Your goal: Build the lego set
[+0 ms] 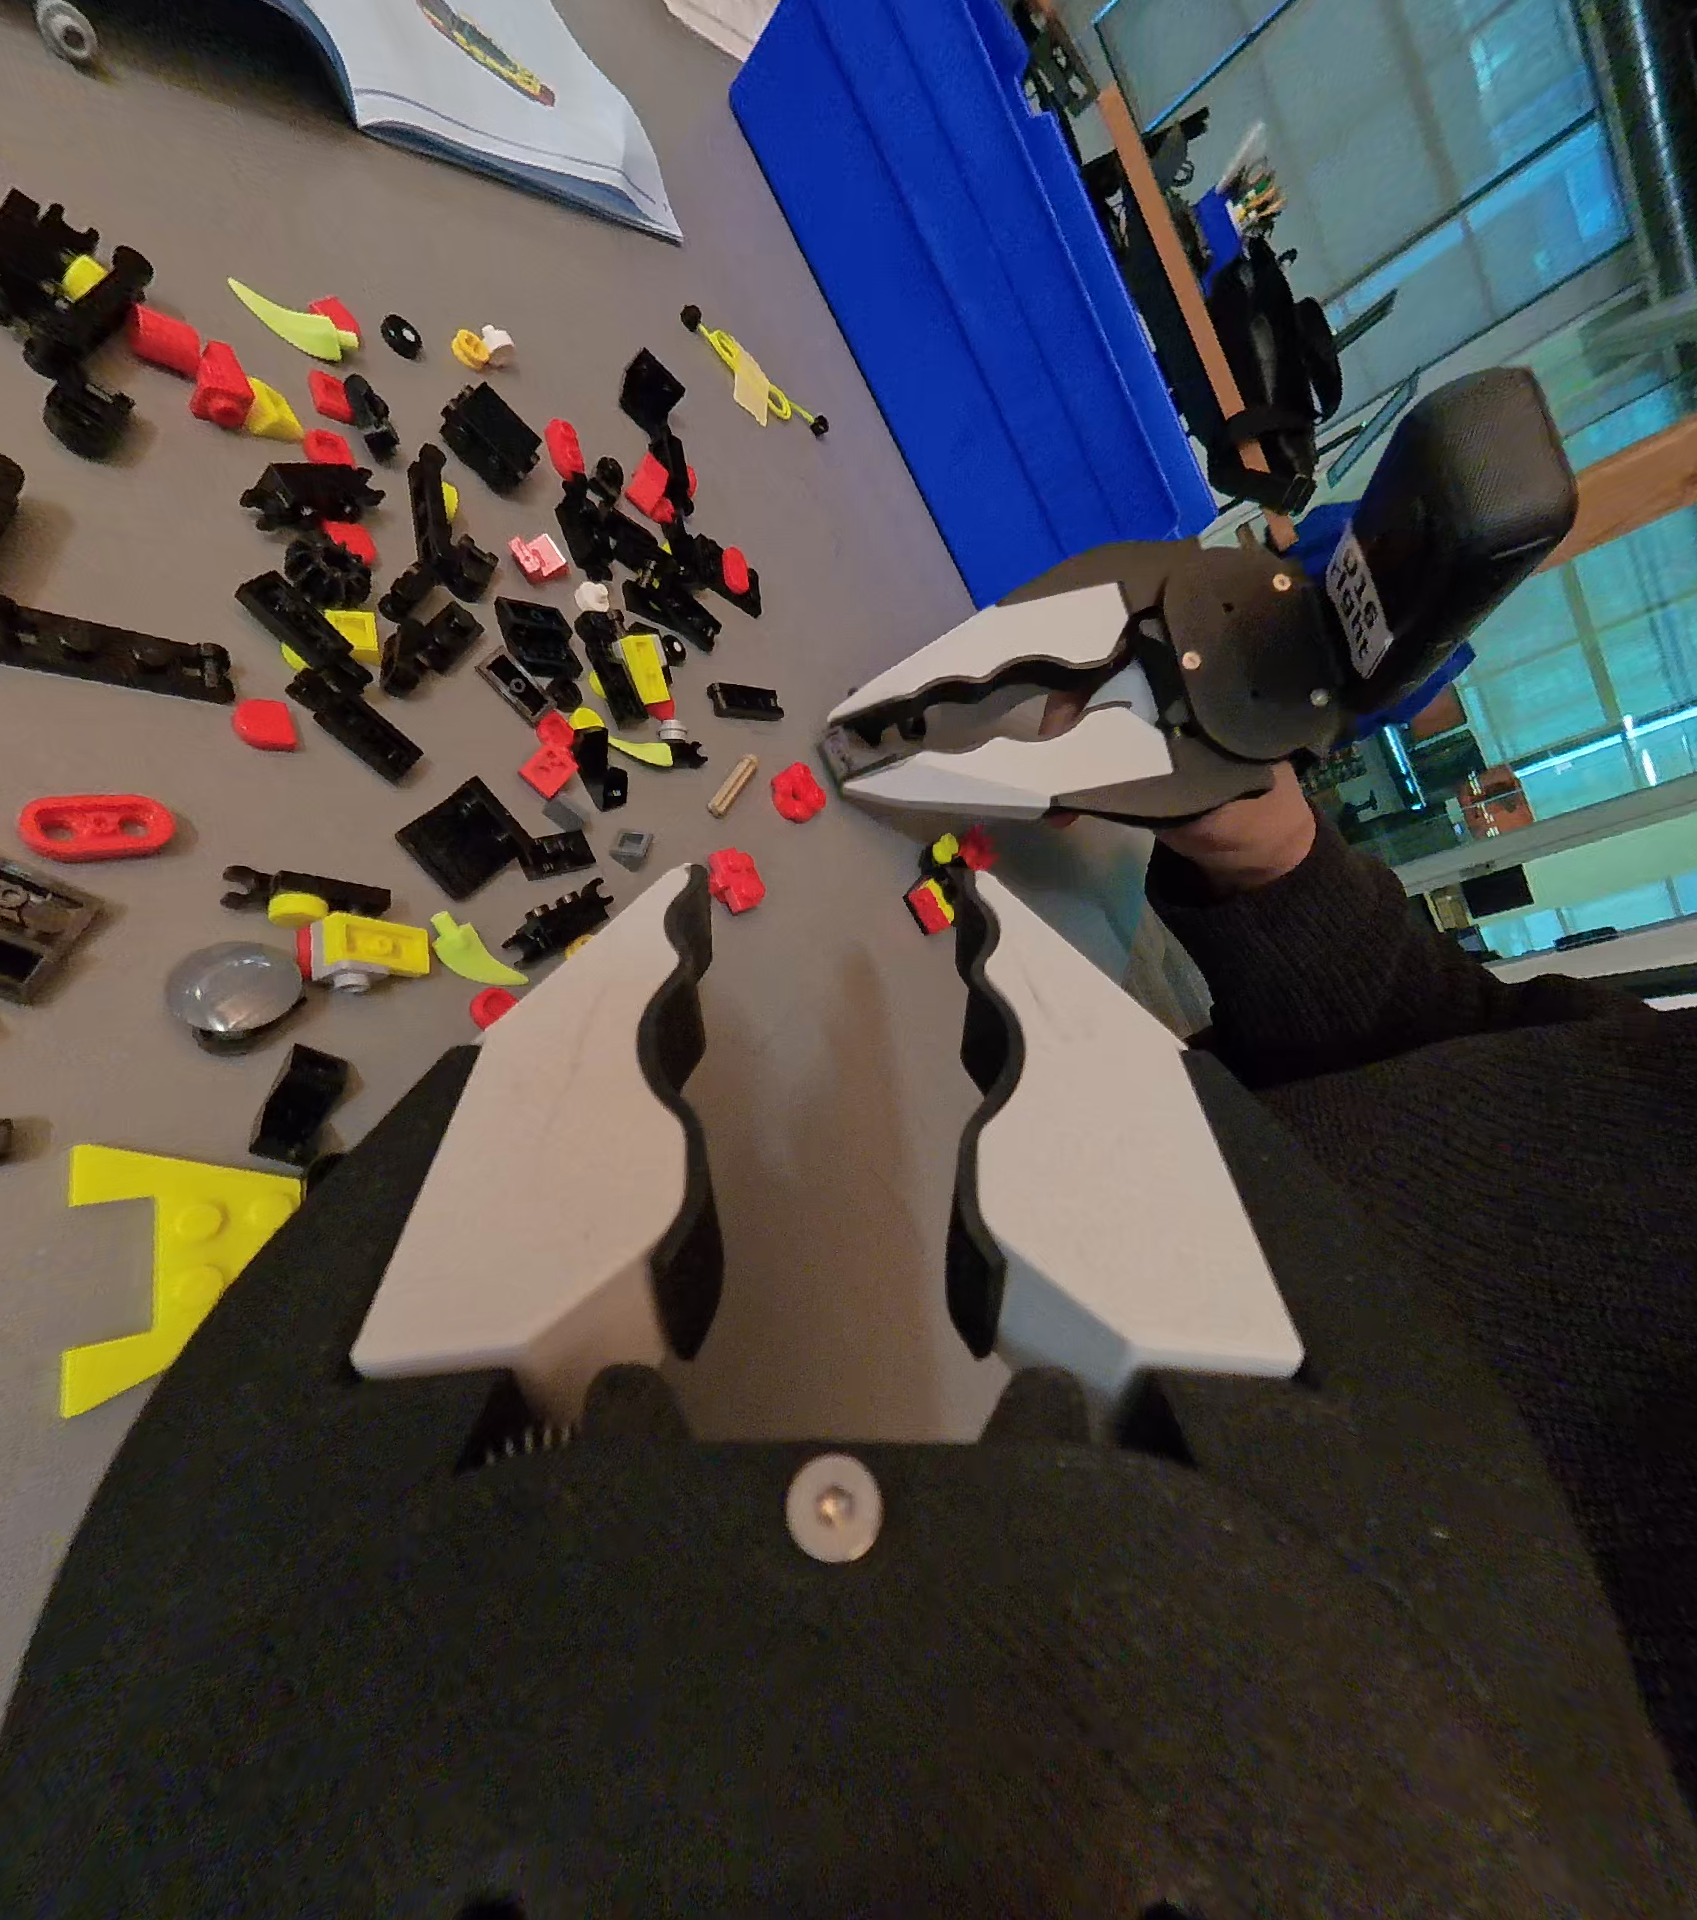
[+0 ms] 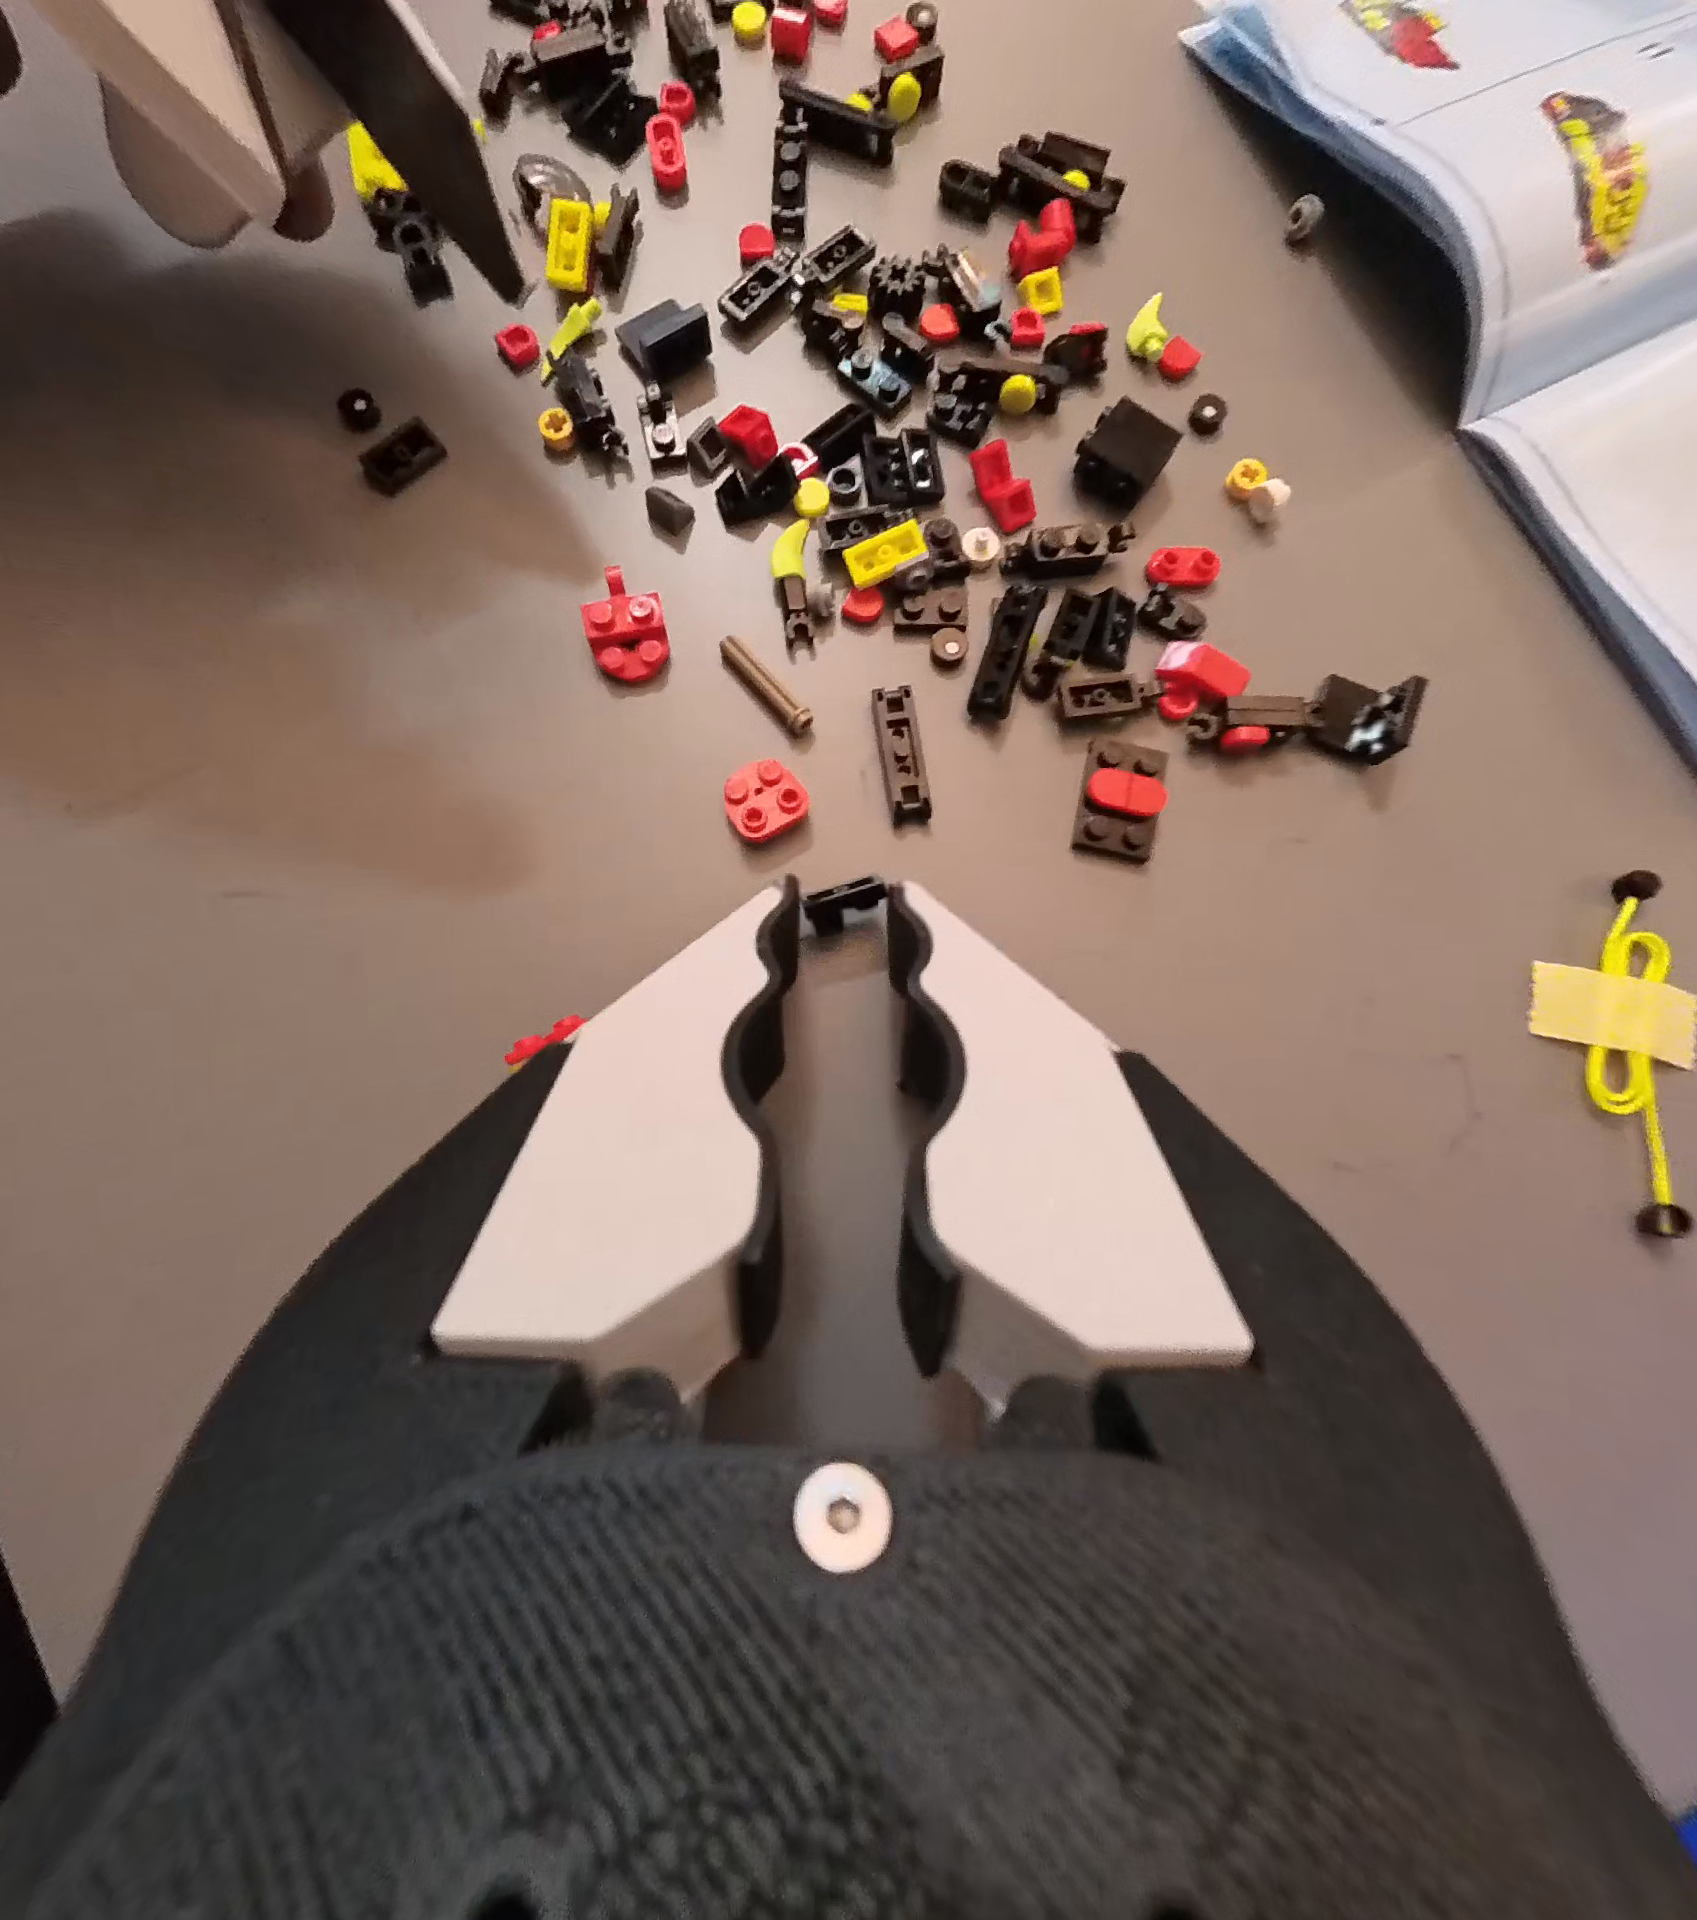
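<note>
1. The right gripper (image 2: 842, 902) pinches a small black plastic lego plate (image 2: 842, 900) at its fingertips, the plate's long axis spanning 9 to 3 o'clock.
2. The left gripper (image 1: 833, 883) hovers empty, jaws spread wide, over the grey bench (image 1: 511, 260).
3. Loose red, yellow and black bricks (image 2: 927, 468) lie at 12 o'clock.

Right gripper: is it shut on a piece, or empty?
Shut on a piece. The right gripper pinches a small black piece between its fingertips, above the grey table.

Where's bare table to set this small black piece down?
Free: grey table left of the right tool, and the strip between it and the yellow cord. Crowded: the brick pile ahead, booklet beyond.
</note>
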A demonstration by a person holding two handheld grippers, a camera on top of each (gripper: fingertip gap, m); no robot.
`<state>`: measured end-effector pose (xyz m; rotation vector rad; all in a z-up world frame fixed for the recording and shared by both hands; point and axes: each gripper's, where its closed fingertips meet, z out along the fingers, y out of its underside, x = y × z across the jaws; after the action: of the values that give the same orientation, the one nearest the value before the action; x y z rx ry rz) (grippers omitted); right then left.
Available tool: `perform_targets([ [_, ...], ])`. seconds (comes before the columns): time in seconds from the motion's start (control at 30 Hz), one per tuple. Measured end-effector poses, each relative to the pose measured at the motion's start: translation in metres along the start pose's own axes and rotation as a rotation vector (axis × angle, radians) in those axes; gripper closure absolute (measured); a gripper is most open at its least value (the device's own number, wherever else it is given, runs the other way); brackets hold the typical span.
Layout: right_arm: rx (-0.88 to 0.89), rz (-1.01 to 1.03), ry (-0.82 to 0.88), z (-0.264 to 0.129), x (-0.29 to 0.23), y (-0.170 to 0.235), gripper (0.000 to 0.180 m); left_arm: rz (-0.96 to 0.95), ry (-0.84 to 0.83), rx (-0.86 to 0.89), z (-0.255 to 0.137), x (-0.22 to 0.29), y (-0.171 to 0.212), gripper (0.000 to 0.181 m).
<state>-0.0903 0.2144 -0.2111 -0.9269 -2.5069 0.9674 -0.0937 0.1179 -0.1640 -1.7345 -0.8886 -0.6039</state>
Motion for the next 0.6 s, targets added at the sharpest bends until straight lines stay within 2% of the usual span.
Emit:
perform_targets([
  [0.1, -0.003, 0.006, 0.024, -0.005, 0.007, 0.000, 0.165, -0.002, 0.002, -0.002, 0.000, 0.000, 0.000, 0.135],
  [0.23, -0.096, -0.057, 0.100, -0.007, 0.020, 0.008, 0.165, -0.004, 0.004, -0.002, 0.000, 0.000, 0.000, 0.135],
  [0.37, -0.157, -0.097, 0.084, 0.001, 0.013, 0.008, 0.164, -0.009, 0.009, -0.009, 0.001, 0.001, 0.001, 0.134],
  [0.6, 0.122, -0.178, -0.013, -0.011, -0.030, -0.050, 0.165, -0.016, 0.031, -0.015, 0.008, 0.008, 0.004, 0.134],
])
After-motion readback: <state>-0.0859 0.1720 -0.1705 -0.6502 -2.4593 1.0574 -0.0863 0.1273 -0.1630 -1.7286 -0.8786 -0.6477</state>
